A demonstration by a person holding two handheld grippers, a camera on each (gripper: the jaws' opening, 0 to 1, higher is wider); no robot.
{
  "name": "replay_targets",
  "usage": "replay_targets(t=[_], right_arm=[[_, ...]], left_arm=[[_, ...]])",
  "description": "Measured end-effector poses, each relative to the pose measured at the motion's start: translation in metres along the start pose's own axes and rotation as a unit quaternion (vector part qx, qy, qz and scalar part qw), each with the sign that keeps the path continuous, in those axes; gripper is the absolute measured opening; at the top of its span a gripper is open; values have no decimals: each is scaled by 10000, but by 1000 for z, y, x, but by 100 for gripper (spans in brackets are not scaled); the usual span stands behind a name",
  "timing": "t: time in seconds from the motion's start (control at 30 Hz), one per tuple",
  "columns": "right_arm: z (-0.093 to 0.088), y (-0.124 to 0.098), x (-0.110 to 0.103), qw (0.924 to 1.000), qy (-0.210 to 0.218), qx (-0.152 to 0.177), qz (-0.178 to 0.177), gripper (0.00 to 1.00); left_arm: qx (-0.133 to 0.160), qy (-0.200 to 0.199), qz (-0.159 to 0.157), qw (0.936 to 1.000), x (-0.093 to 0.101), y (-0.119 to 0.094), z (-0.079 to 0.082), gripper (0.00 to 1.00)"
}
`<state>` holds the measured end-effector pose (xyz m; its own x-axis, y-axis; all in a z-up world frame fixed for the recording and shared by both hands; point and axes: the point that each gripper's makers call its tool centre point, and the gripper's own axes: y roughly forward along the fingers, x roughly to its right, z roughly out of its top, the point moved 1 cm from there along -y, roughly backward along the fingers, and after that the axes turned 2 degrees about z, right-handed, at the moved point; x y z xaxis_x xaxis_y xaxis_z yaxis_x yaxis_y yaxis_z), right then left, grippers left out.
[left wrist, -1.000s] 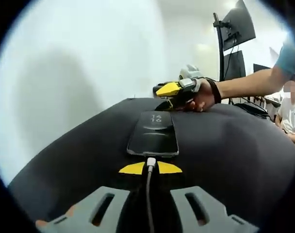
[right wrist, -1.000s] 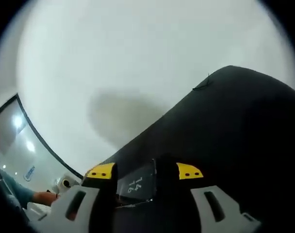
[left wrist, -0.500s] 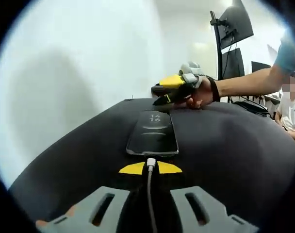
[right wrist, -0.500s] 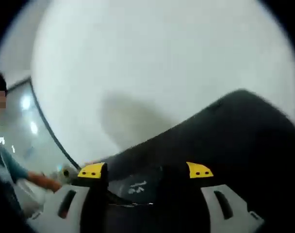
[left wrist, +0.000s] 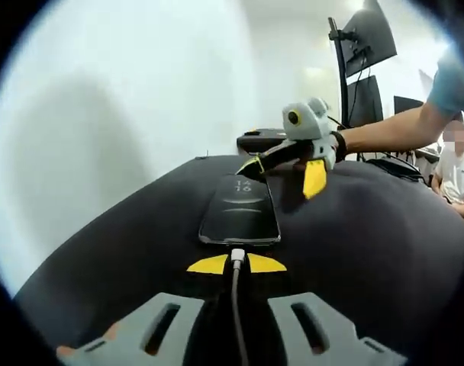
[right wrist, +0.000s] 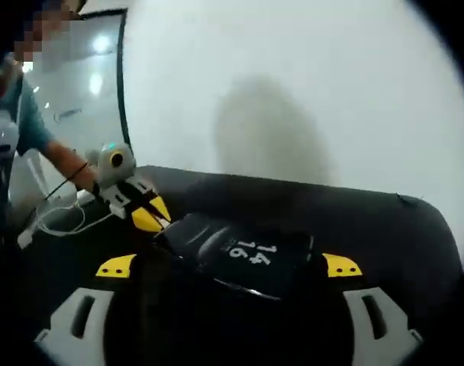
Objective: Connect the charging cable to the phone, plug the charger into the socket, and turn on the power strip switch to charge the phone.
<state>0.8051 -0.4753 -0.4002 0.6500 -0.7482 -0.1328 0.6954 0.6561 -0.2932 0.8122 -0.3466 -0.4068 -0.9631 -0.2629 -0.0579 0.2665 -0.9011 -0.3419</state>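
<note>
A black phone (left wrist: 240,210) lies flat on the black table (left wrist: 110,252), its screen showing 14 16. A white cable plug (left wrist: 237,255) sits at the phone's near end. My left gripper (left wrist: 236,264) is shut on that charging cable just behind the plug. My right gripper (left wrist: 283,171) hovers at the phone's far end, rolled over, its yellow tips spread apart. In the right gripper view the phone (right wrist: 247,255) lies between the wide open jaws of my right gripper (right wrist: 229,266). Beyond it the left gripper (right wrist: 144,213) is at the phone's other end.
Two monitors on a pole (left wrist: 365,61) stand behind the table, and a person (left wrist: 457,175) sits at the far right. Loose white cable (right wrist: 60,221) lies on the table past the left gripper. A white wall (left wrist: 125,99) rises behind the table, and a glass partition (right wrist: 72,76) stands further off.
My right gripper has opened wider and rolled over at the phone's far end, so its view has swung round. The left gripper, cable and phone have stayed still.
</note>
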Motion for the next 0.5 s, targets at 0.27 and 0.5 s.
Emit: replay_targets(t=[0.27,0.5], right_arm=[[-4,7,-3,9988,-212,23,-446,93],[-2,6,-7,9984,-23,121,-548,93]], left_arm=[[22,-23,-3,10000,0,0,0,3],[61,9,38,10000,-1,4,1,3]])
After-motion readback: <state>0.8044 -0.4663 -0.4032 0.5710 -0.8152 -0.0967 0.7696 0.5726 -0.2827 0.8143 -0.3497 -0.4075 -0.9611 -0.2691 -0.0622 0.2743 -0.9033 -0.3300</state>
